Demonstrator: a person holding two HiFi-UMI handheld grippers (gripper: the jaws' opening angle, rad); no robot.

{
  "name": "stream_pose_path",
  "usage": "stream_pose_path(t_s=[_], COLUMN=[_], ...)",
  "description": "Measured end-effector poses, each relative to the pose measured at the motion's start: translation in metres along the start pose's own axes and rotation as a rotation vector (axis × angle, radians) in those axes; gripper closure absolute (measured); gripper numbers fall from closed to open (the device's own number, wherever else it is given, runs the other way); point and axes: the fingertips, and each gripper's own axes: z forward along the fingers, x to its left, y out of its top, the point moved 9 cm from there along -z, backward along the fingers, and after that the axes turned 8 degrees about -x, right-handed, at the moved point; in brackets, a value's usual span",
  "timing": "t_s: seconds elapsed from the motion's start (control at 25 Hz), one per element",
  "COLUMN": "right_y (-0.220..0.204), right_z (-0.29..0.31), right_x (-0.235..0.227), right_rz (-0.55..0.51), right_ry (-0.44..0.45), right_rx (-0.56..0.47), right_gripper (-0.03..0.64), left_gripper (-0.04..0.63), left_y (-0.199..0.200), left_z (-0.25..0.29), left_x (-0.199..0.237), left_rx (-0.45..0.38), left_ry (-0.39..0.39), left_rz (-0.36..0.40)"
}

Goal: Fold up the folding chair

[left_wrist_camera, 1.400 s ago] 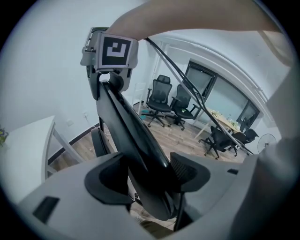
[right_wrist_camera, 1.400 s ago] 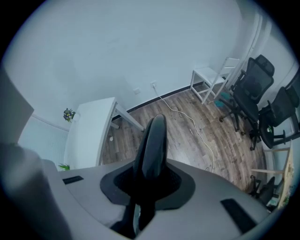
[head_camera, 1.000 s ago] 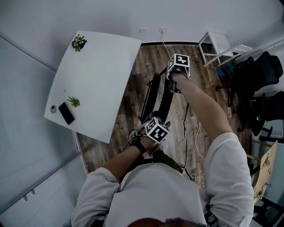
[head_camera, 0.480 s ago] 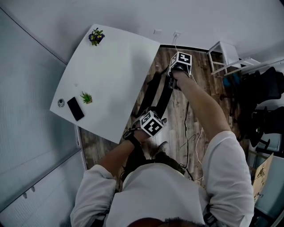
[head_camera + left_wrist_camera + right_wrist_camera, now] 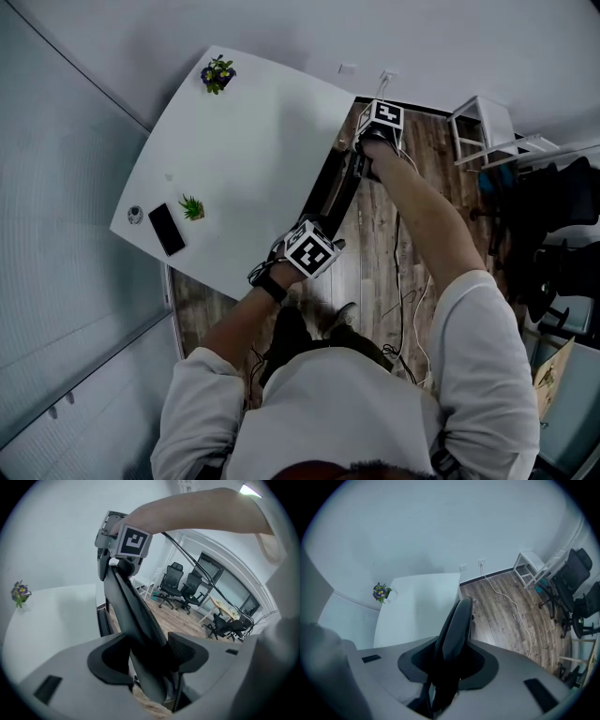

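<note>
The black folding chair (image 5: 339, 202) is folded flat and stands over the wooden floor, close against the white table's (image 5: 253, 141) right edge. My left gripper (image 5: 317, 246) is shut on its near end; in the left gripper view the dark panel (image 5: 129, 602) fills the gap and the ribbed pad (image 5: 182, 651) presses on it. My right gripper (image 5: 367, 159) holds the far top end. Its jaws have just been opening, but the chair's edge (image 5: 457, 620) still sits gripped between them. The right gripper's marker cube (image 5: 131, 543) shows at the top of the chair.
On the table are a flower pot (image 5: 217, 73), a small green plant (image 5: 192, 207) and a phone (image 5: 167, 230). A white stool (image 5: 487, 131) and black office chairs (image 5: 553, 216) stand at the right. Cables (image 5: 403, 300) lie on the floor.
Both grippers have carried the folded chair sideways to the left, from the open floor up against the table's edge. The chair's panels now lie closer together.
</note>
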Motion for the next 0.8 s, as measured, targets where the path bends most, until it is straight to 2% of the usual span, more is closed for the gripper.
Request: stream_pose_path(t_s=[0.16,0.32,0.52,0.68,0.8], right_y=[0.012,0.024,0.027,0.024,0.022], right_z=[0.011,0.02,0.026,0.024,0.02], right_x=[0.015,0.028,0.038,0.041,0.042], right_rz=[-0.011,-0.025,-0.068,-0.092,-0.118], right_ry=[0.027,0.082,0.094,0.122,0.155], right_rx=[-0.002,-0.024,-0.013,-0.019,-0.029], right_gripper=[0.482,0.46,0.448,0.436,0.416], left_gripper=[0.343,0.377,0.377,0.379,0.371], left_y=[-0.001,0.0,-0.001,-0.004,-0.004], left_z=[-0.004,-0.008,-0.011,-0.014,-0.017], left_x=[0.025,0.049,0.059,0.06,0.058], left_rx=[-0.02,-0.049,-0.063,-0.095,-0.097], left_ry=[0.01,0.045,0.052,0.054,0.082], left_rz=[-0.02,-0.065,-0.068,-0.098,-0.085])
